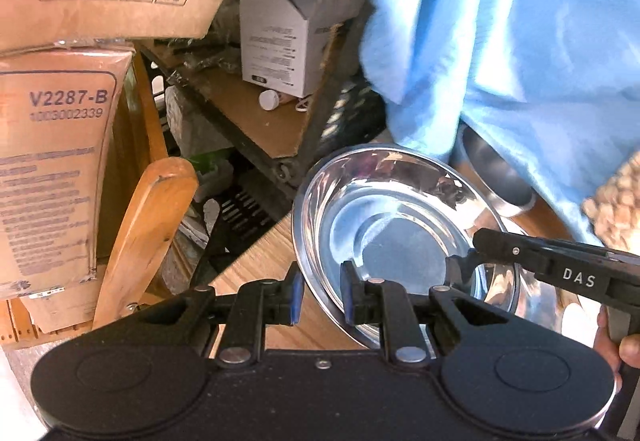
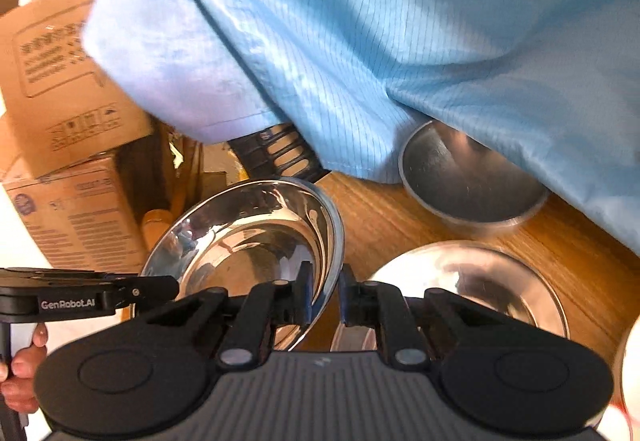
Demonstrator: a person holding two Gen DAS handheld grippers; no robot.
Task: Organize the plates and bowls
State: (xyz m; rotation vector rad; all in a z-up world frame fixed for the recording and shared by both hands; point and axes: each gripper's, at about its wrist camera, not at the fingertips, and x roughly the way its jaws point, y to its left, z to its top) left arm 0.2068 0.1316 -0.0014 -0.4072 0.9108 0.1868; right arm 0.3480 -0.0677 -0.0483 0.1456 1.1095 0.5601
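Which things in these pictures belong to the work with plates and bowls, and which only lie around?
For the job:
steel plate, held by both grippers
steel bowl
second steel plate

Lying about:
cardboard boxes
white carton
wooden chair

Blue garment (image 2: 400,41) hanging low over the wooden table (image 2: 380,209), covering part of a steel bowl (image 2: 468,181), second plate (image 2: 500,281) close right, cardboard boxes (image 1: 52,161) crowding left, bare tabletop between the dishes

Black left gripper (image 1: 322,301); blue-padded fingers (image 1: 297,297); light-blue pinstriped garment (image 2: 400,41).
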